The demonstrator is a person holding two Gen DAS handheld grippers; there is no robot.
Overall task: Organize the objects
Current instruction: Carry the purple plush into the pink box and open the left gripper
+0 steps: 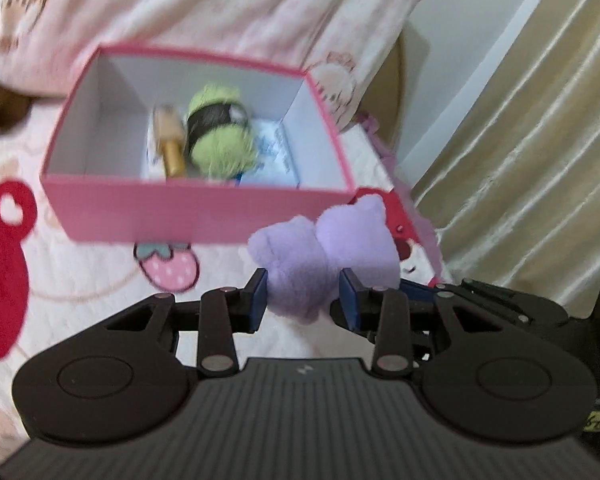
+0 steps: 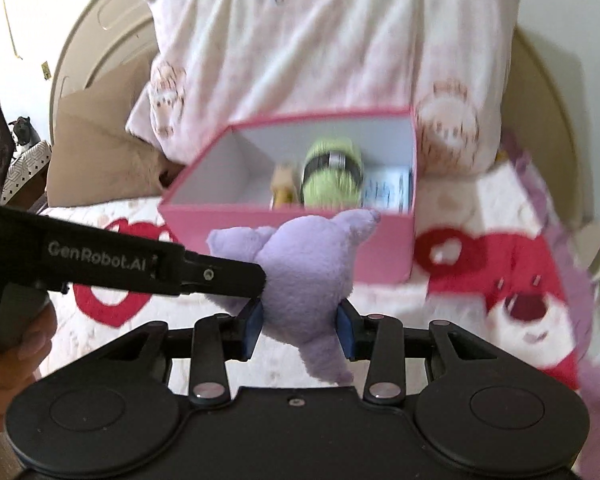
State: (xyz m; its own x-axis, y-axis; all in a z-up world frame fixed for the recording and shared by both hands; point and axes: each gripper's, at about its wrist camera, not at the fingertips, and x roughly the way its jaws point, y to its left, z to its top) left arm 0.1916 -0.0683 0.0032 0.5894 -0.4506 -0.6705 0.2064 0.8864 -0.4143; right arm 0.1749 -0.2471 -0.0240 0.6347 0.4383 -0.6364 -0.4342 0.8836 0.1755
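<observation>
A purple plush toy [image 1: 320, 260] is held between both grippers above the bed, just in front of an open pink box [image 1: 196, 210]. My left gripper [image 1: 303, 302] is shut on the toy's one side. My right gripper [image 2: 300, 328] is shut on the same toy [image 2: 304, 272] from the other side; the left gripper's black finger [image 2: 220, 276] reaches in from the left there. The pink box [image 2: 384, 252] holds a green plush with a black band [image 1: 216, 136], a gold-tipped beige item [image 1: 170, 136] and a white-blue packet [image 1: 276, 152].
The box stands on a white bedspread [image 1: 80, 280] with red bear prints. A pink-patterned pillow [image 2: 320, 48] lies behind the box. Cream curtains [image 1: 540, 140] hang at the right. A brown cardboard box [image 2: 96, 148] sits at the far left of the bed.
</observation>
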